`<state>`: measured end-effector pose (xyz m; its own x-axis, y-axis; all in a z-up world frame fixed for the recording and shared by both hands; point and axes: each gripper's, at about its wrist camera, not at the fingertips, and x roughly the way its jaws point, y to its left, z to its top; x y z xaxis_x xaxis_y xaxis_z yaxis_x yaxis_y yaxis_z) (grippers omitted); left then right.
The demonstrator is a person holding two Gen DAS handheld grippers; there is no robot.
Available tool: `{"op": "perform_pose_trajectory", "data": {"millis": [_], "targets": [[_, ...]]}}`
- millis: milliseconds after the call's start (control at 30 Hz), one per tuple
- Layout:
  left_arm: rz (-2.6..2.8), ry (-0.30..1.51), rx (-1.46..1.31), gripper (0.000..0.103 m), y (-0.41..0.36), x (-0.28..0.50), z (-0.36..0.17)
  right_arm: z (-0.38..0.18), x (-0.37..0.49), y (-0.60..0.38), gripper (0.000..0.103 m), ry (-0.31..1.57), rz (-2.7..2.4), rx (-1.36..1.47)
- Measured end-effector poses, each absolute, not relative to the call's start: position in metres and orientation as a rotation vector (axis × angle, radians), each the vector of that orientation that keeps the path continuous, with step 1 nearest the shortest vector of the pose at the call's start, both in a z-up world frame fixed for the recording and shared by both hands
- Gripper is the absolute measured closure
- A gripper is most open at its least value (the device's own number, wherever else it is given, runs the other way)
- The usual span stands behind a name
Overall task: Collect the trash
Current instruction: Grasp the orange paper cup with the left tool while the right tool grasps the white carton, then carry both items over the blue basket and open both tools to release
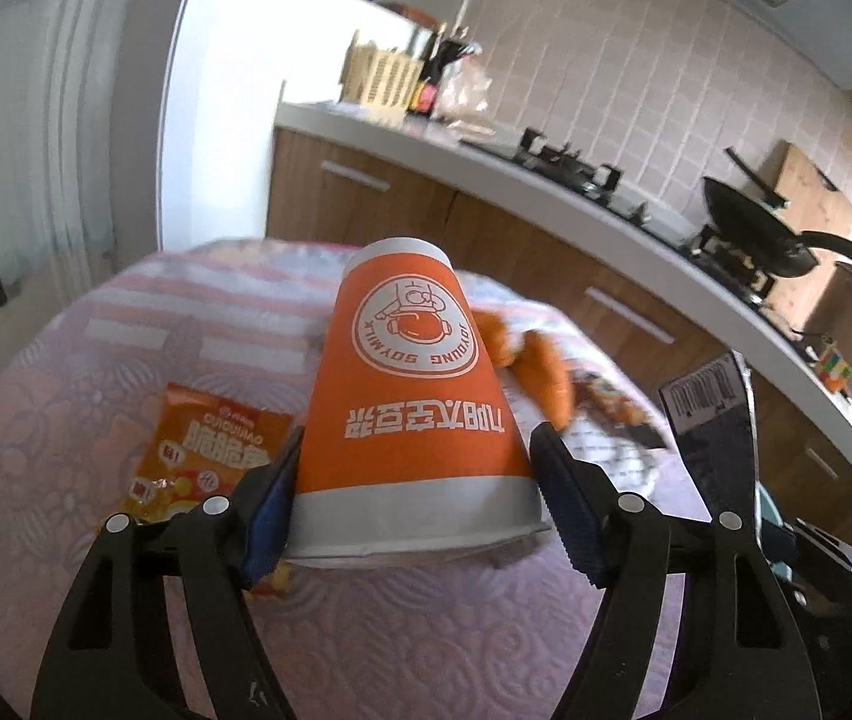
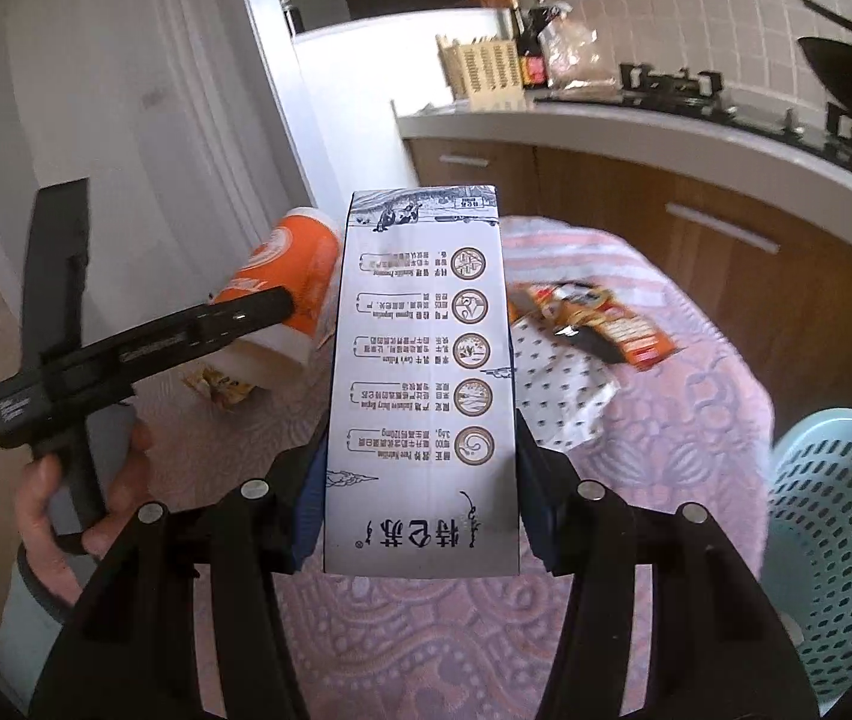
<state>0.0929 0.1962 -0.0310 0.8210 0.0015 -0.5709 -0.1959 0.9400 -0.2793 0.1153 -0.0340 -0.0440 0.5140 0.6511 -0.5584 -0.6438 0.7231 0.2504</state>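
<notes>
My left gripper point(image 1: 420, 492) is shut on an orange paper cup point(image 1: 408, 384), gripped near its white rim and held above the table; the cup also shows in the right wrist view point(image 2: 288, 294). My right gripper point(image 2: 420, 480) is shut on a white milk carton point(image 2: 423, 372), held above the table; the carton shows at the right edge of the left wrist view point(image 1: 711, 414). An orange snack wrapper point(image 1: 204, 450) lies on the table left of the cup. Other wrappers point(image 2: 600, 318) and a crumpled white paper point(image 2: 558, 390) lie farther right.
A round table with a pink patterned cloth point(image 2: 696, 408) is below both grippers. A light blue plastic basket point(image 2: 840, 528) stands at the table's right. Behind is a kitchen counter point(image 1: 546, 180) with a stove and a wok point(image 1: 756, 228).
</notes>
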Motion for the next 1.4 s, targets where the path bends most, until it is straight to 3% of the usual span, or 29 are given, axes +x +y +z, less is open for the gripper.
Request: {"op": "perform_pose_trajectory", "data": {"millis": [333,667,1067,1400], "targets": [[-0.054,0.525,-0.269,0.032,0.119,0.076,0.016,-0.01,0.104,-0.119,0.052,0.588,0.611,0.088],[-0.255,0.548,-0.196,0.031,0.009,0.092,0.024,-0.016,0.099,-0.221,0.052,0.576,0.396,0.164],[-0.433,0.819,-0.148,0.031,-0.105,0.161,-0.049,-0.105,0.137,-0.311,0.052,0.835,0.143,0.283],[-0.445,0.943,-0.114,0.029,-0.139,0.184,-0.095,-0.148,0.148,-0.339,0.052,0.942,0.061,0.322]]}}
